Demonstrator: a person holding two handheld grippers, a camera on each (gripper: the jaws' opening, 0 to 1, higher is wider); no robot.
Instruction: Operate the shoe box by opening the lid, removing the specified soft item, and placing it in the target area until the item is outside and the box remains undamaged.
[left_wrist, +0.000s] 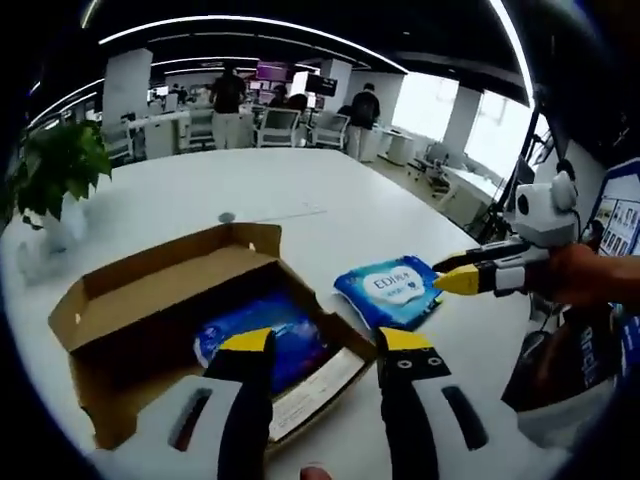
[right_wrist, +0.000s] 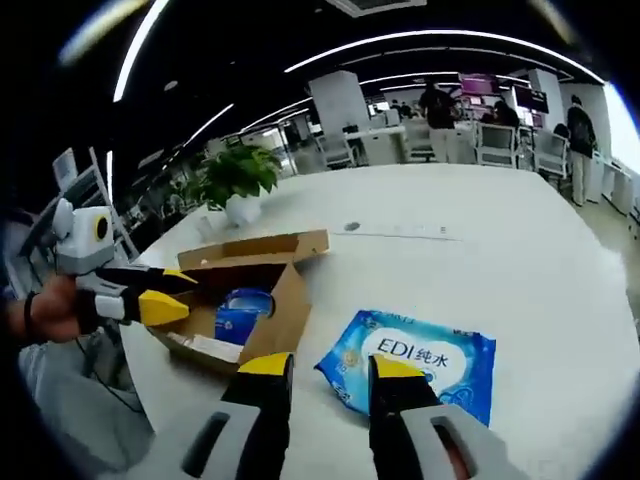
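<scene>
Right hand-held gripper (right_wrist: 322, 368), at the bottom centre of the right gripper view, stands with its yellow-tipped black jaws a narrow gap apart and nothing between them; the tips sit at the near edge of the flat blue plastic pack of wet wipes with white lettering (right_wrist: 415, 362), which lies on the white worktop (right_wrist: 500, 240) just right of the box. In the left gripper view the same hand-held gripper (left_wrist: 462, 276) comes in from the right edge, its yellow tips at the pack's (left_wrist: 390, 290) right side; whether they touch it I cannot tell.

Left hand-held gripper (left_wrist: 325, 345) rises from the bottom of its own view, jaws fairly wide and empty, the left tip over the open brown cardboard shoe box (left_wrist: 120, 330), the right tip over its near corner. The lid flaps are folded back, and a second blue soft pack (left_wrist: 262, 335) lies inside beside a white paper slip (left_wrist: 320, 385).

The pack outside looks light, limp and slick-skinned: it should sag if lifted by one corner and may slide between the pads. A pinch on the crimped end seam or a thin edge seems the safest hold. The one inside likely behaves the same; lifting it straight up should spare the thin cardboard walls.

A potted green plant (left_wrist: 55, 165) stands at the upper left.
</scene>
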